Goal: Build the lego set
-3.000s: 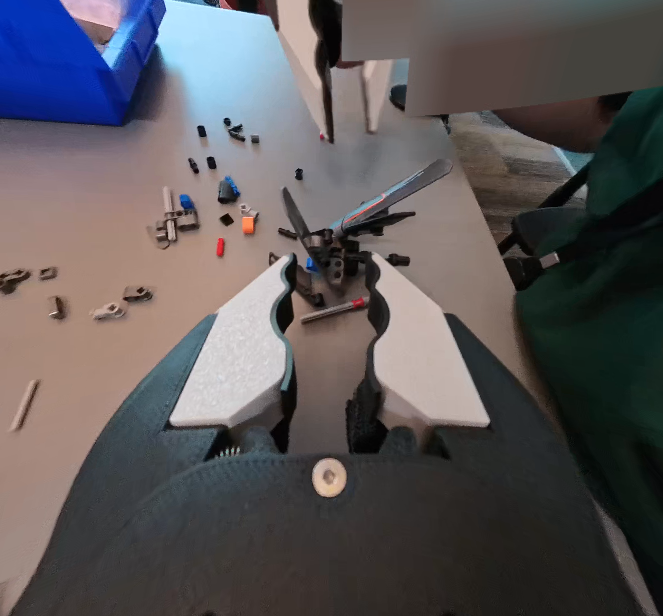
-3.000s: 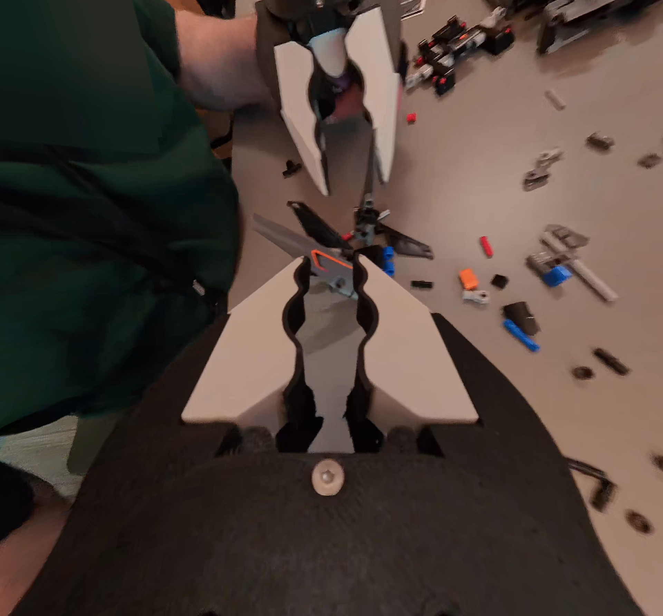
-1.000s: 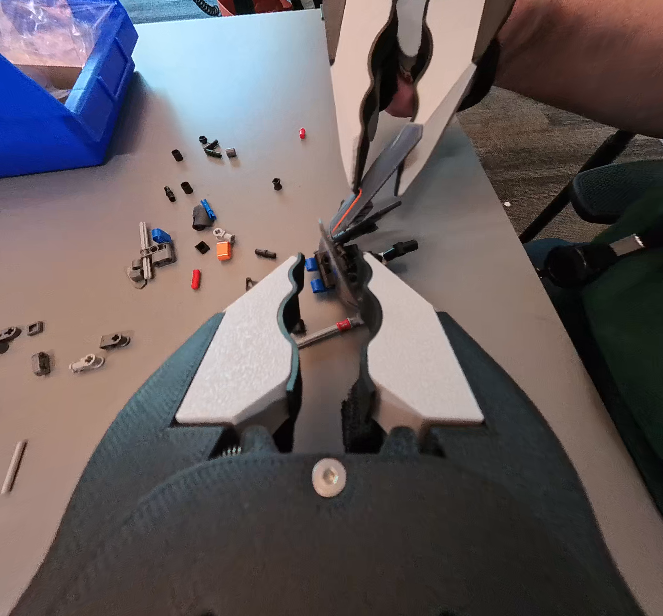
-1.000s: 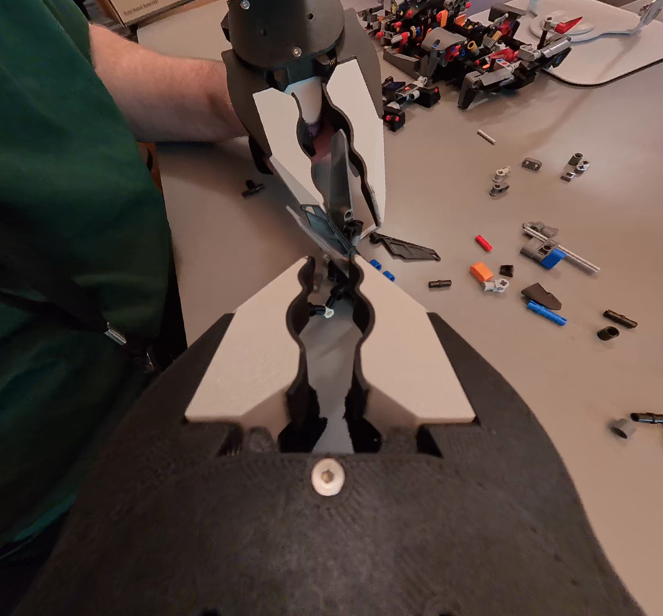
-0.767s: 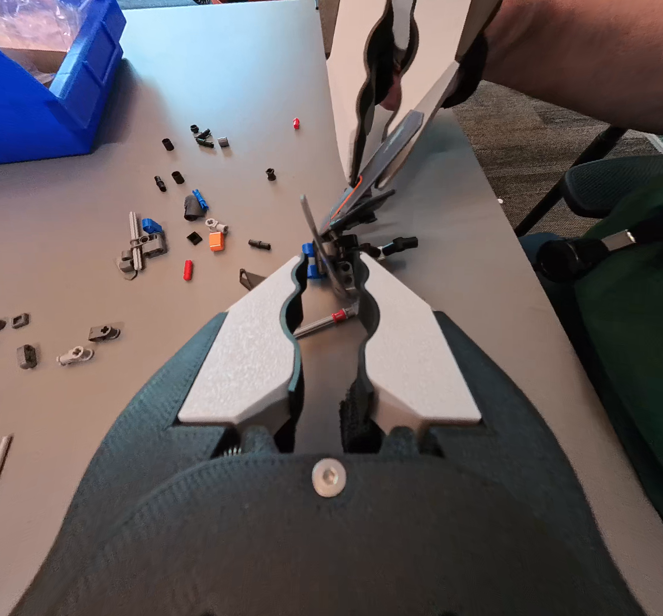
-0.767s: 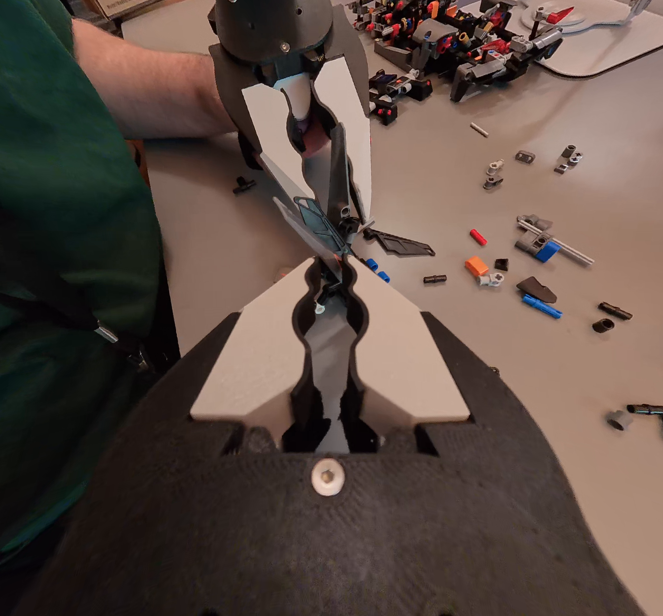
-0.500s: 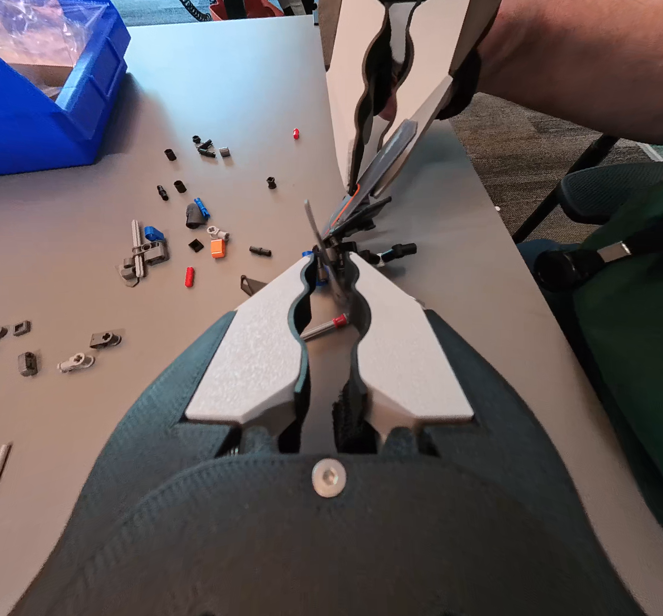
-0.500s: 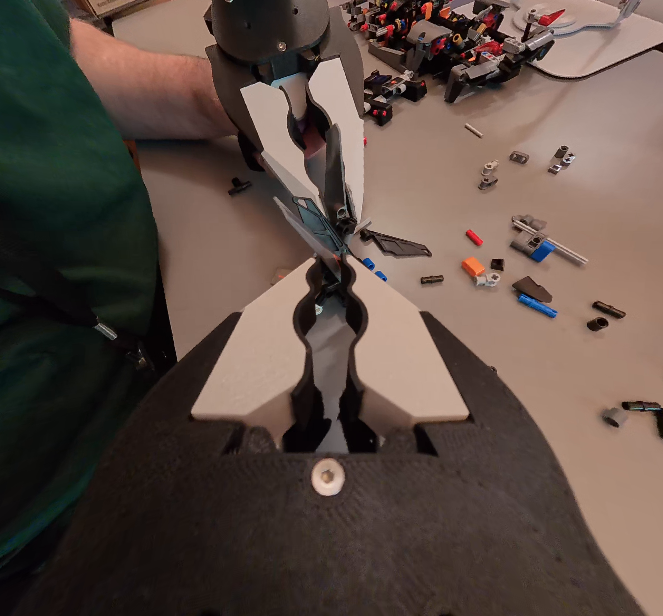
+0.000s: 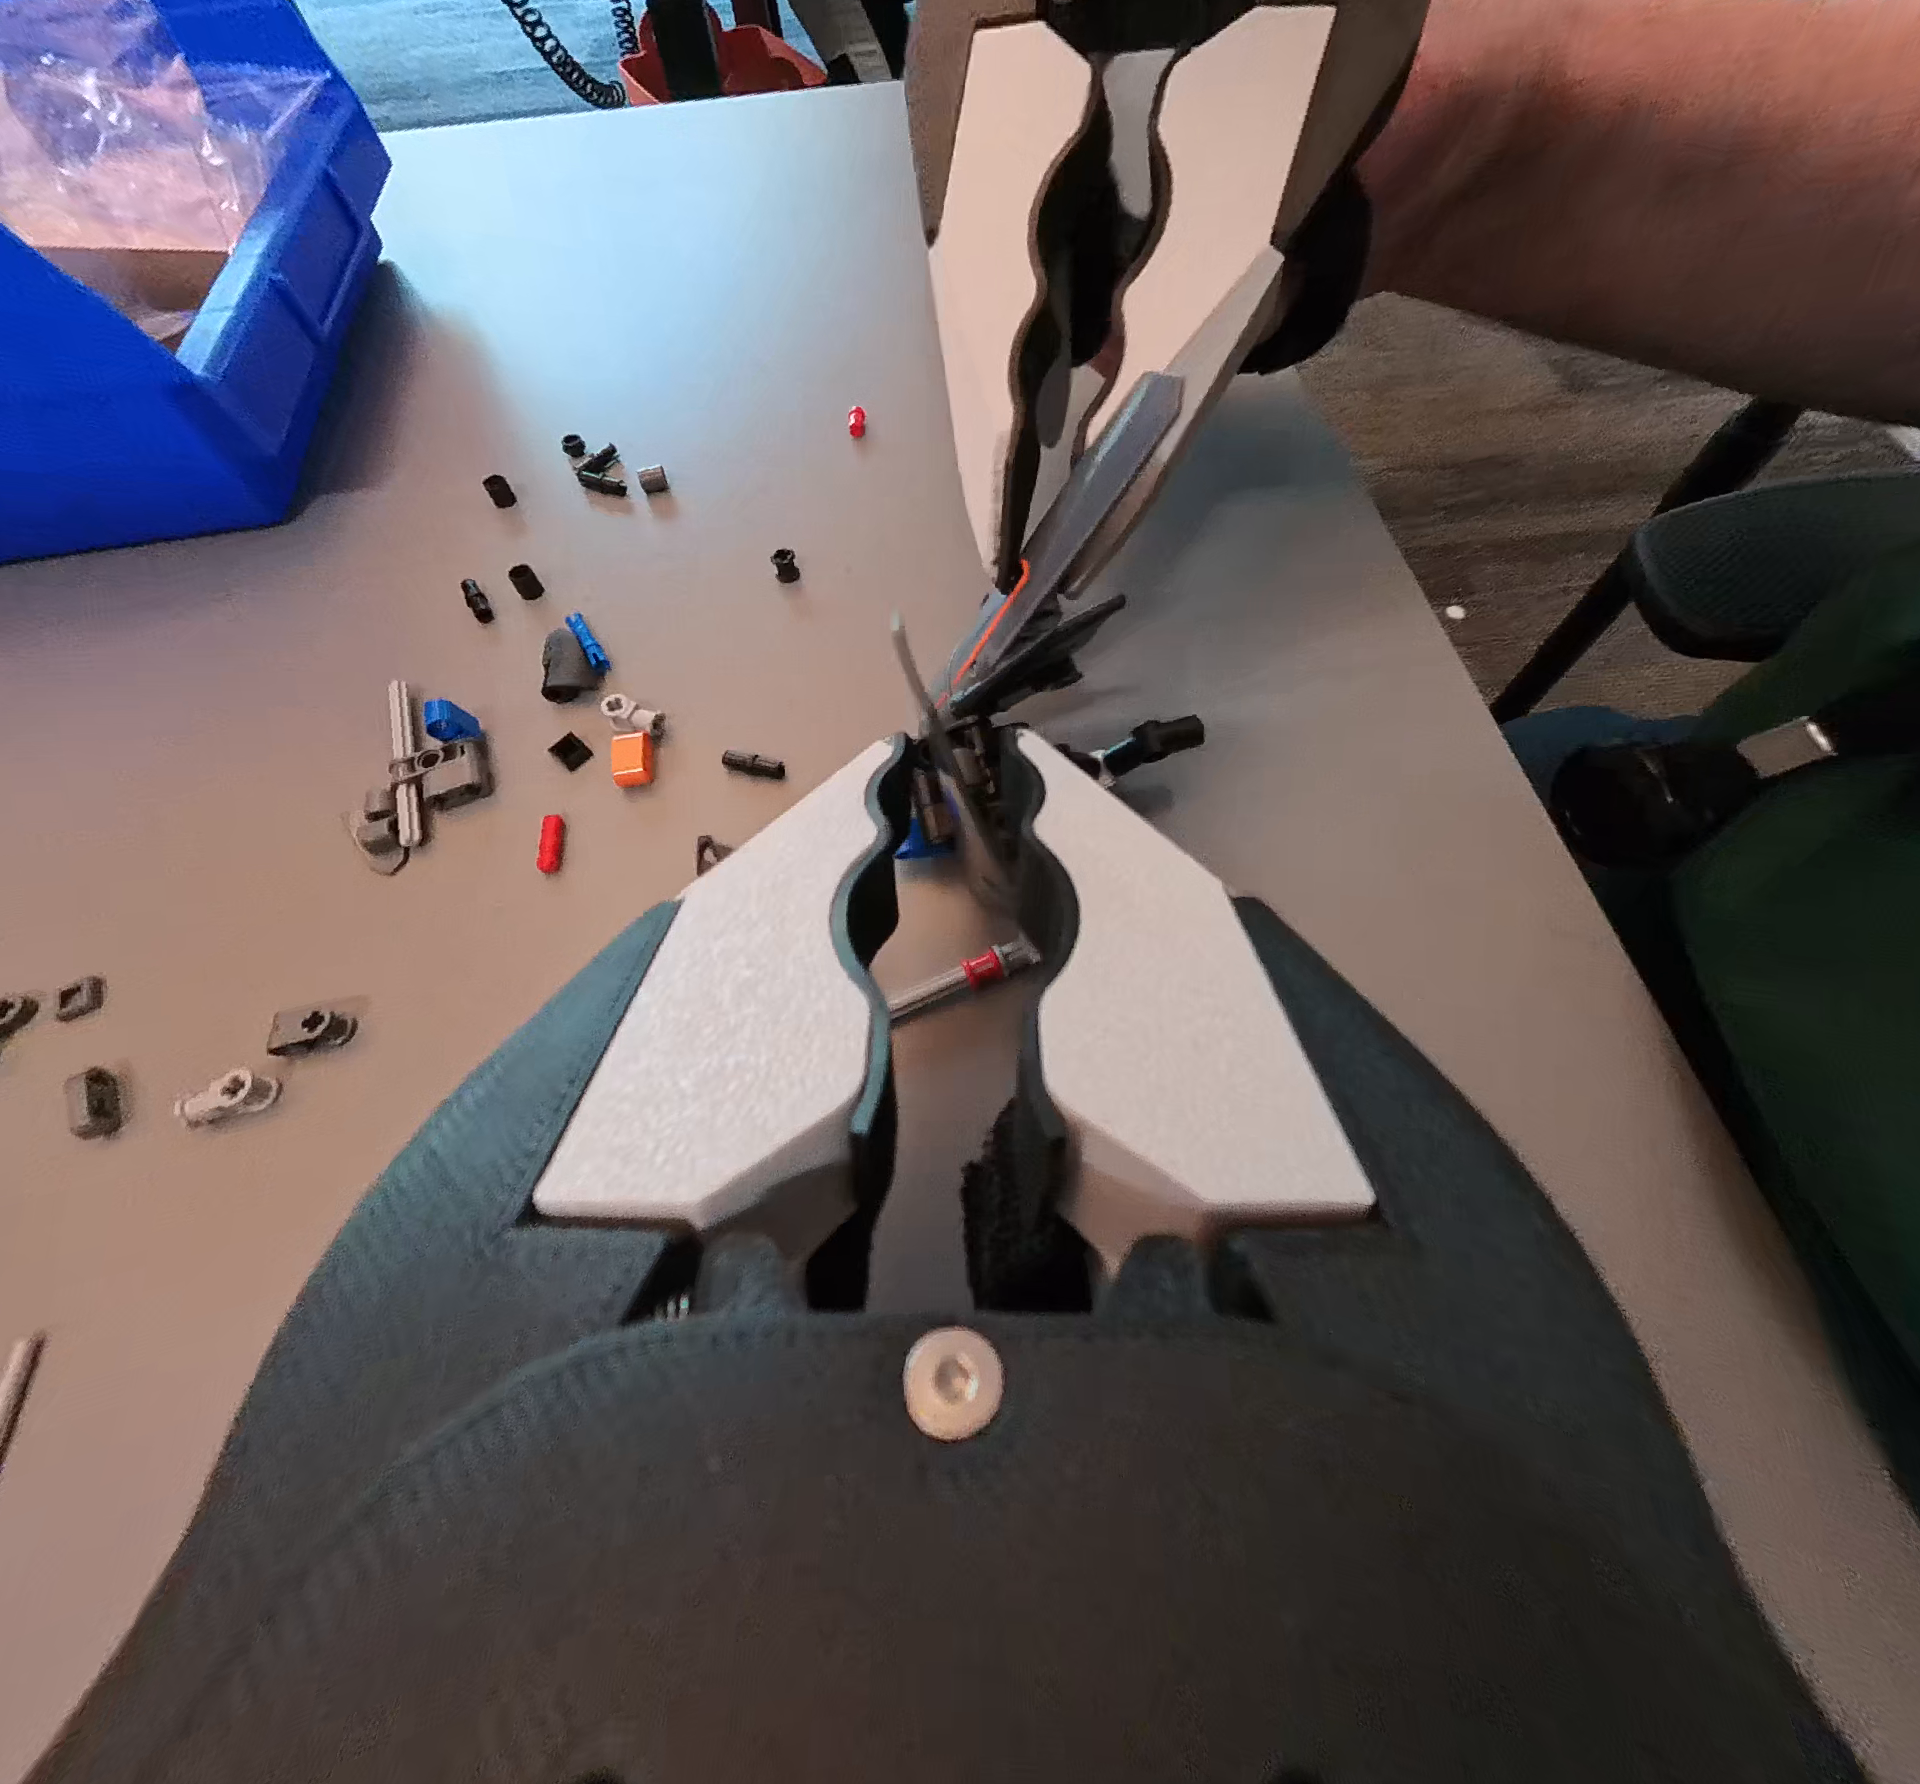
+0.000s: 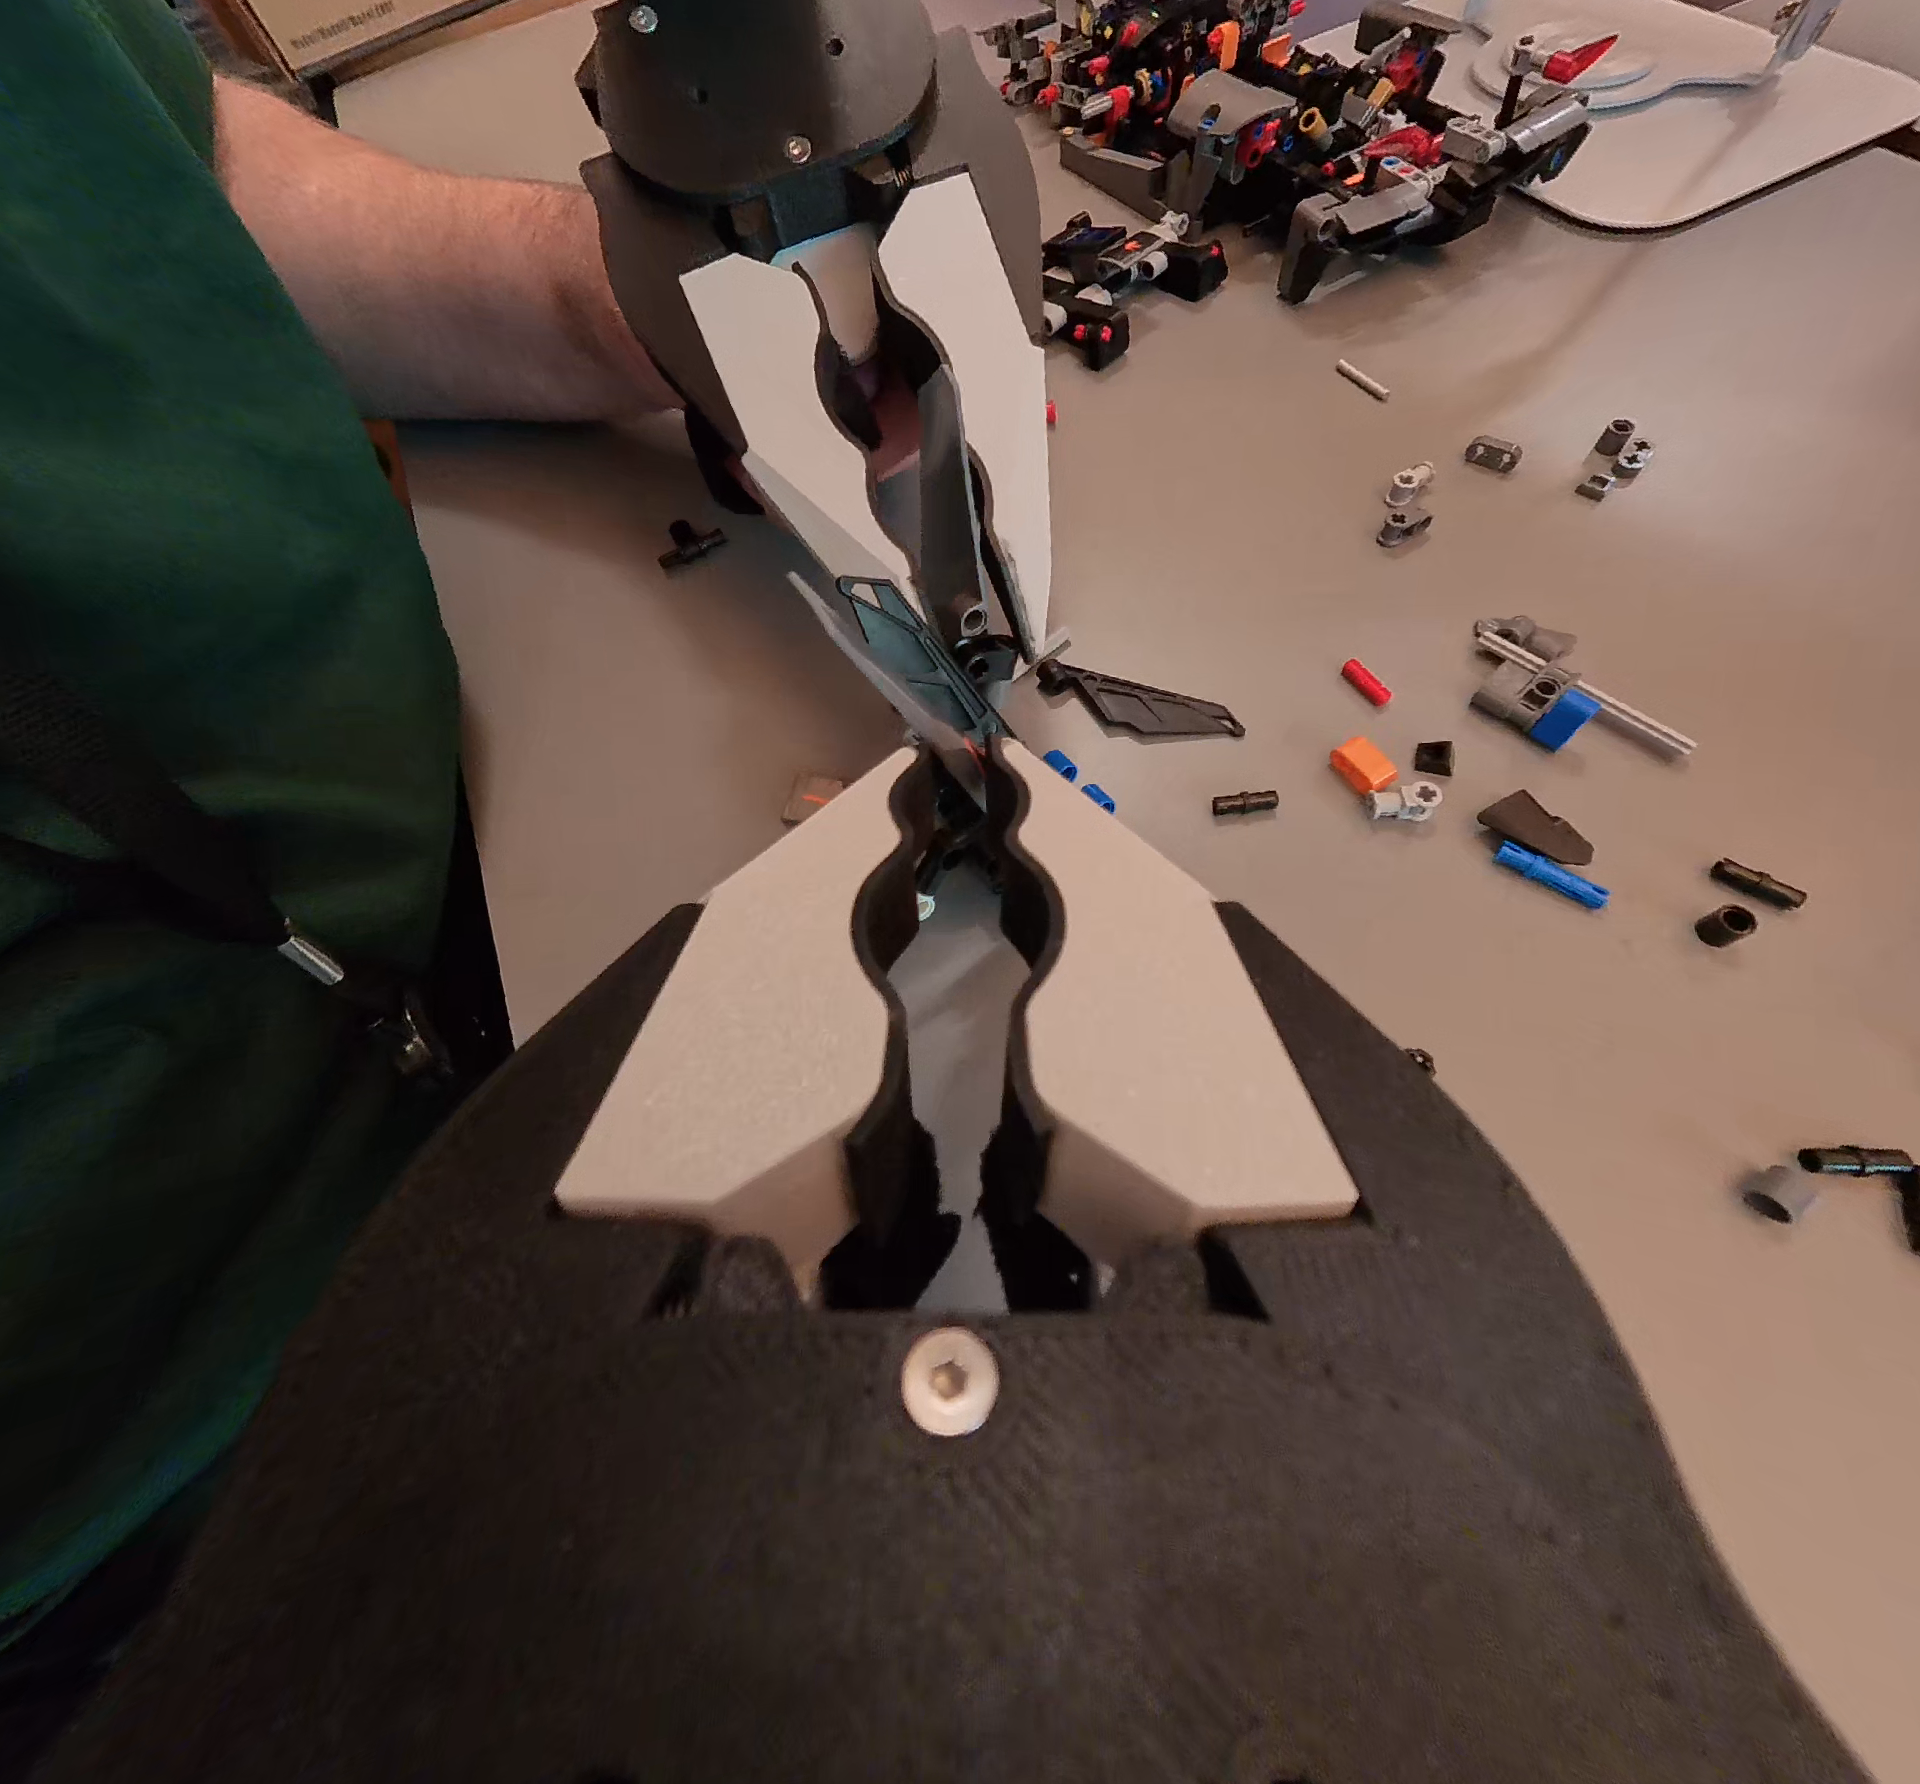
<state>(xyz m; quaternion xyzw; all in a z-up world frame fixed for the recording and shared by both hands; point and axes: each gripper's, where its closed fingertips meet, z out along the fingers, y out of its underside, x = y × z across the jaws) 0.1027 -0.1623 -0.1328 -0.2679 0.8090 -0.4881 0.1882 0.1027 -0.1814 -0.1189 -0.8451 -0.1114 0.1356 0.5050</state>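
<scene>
A small Lego sub-assembly [image 9: 1003,659] of grey and dark wing panels with an orange stripe and black connectors is held above the grey table [image 9: 675,280] between both grippers. My left gripper [image 9: 956,749] is shut on its near, connector end. My right gripper [image 9: 1039,573] comes in from above and is shut on the long grey blade [image 9: 1107,472]. In the right wrist view my right gripper [image 10: 956,755] clamps the sub-assembly [image 10: 914,656], and the left gripper [image 10: 977,635] faces it tip to tip.
Loose pieces lie to the left: an orange piece [image 9: 632,758], a red pin [image 9: 550,843], a grey axle group [image 9: 426,763]. A red-tipped axle [image 9: 966,971] lies under my left gripper. A blue bin [image 9: 156,280], a large Lego build [image 10: 1299,103] and a black panel [image 10: 1143,700] stand around. My two grippers' fingertips are within a few centimetres of each other.
The sub-assembly lay on the table with both grippers open. My right gripper took the blade and raised it, and my left gripper's jaws closed on its other end.
</scene>
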